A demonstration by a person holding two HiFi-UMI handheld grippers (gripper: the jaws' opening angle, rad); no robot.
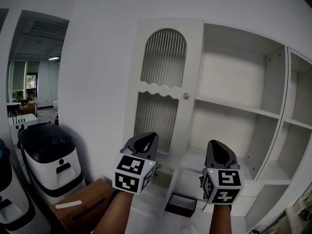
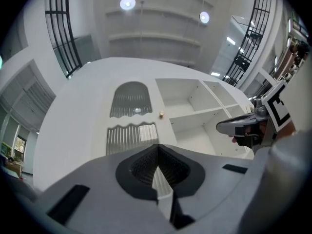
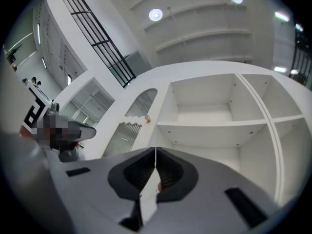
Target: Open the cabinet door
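Note:
The white cabinet door (image 1: 163, 87) has an arched ribbed glass panel above a second ribbed panel, and a small round knob (image 1: 185, 95) at its right edge. It shows again in the left gripper view as the door (image 2: 130, 116) with its knob (image 2: 161, 114), and as the door (image 3: 131, 118) in the right gripper view. My left gripper (image 1: 146, 140) hovers below the door and apart from it, jaws shut on nothing (image 2: 157, 147). To its right, my right gripper (image 1: 217, 147) is held below the open shelves, also shut and empty (image 3: 155, 150).
Open white shelves (image 1: 234, 106) fill the cabinet to the right of the door. A white appliance with a black lid (image 1: 48, 155) and a brown cardboard box (image 1: 83, 204) stand at the lower left. A shallow dark tray (image 1: 181, 204) lies low in front of the cabinet.

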